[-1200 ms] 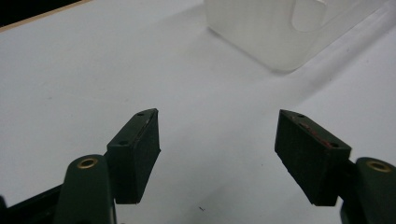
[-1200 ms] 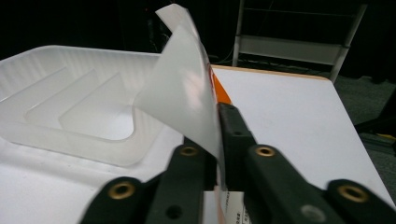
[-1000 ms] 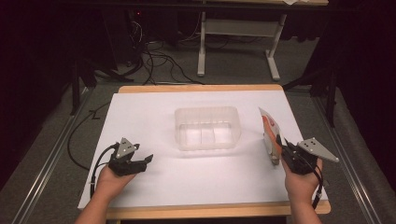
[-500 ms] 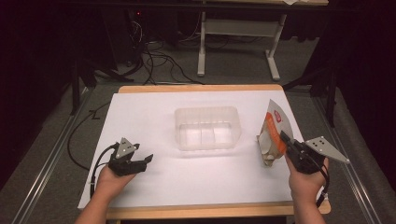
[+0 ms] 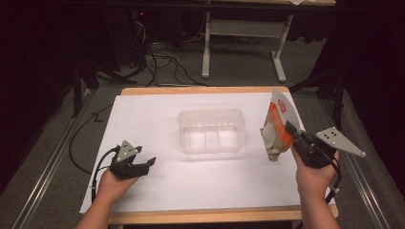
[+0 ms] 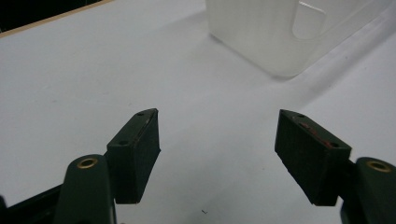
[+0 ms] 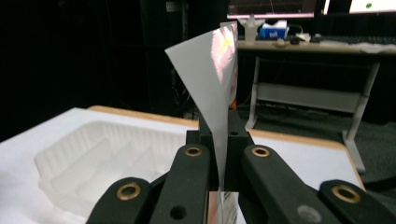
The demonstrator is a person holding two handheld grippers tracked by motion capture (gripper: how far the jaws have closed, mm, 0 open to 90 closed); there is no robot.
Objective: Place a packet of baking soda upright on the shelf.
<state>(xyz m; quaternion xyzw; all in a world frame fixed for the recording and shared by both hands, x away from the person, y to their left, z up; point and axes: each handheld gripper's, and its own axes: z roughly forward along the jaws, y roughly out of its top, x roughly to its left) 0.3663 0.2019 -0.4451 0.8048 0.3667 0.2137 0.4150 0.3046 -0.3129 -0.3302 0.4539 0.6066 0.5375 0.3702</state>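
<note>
A dark room is seen beyond the table (image 5: 143,102), with cables on the floor and a grey desk frame at upper centre. The table is covered by white sheeting. A clear plastic tray (image 5: 211,130) is set at frame centre, empty as far as can be told. At lower left the left gripper (image 5: 148,163) is rested on the sheet, jaws spread wide with nothing between them, unchanged from a second ago. At right the right gripper (image 5: 289,127) is clamped on a white-and-orange pouch (image 5: 277,125). The pouch, earlier held low and near flat beside the tray, is now raised and stood nearly upright, clear of the tray's right edge.
</note>
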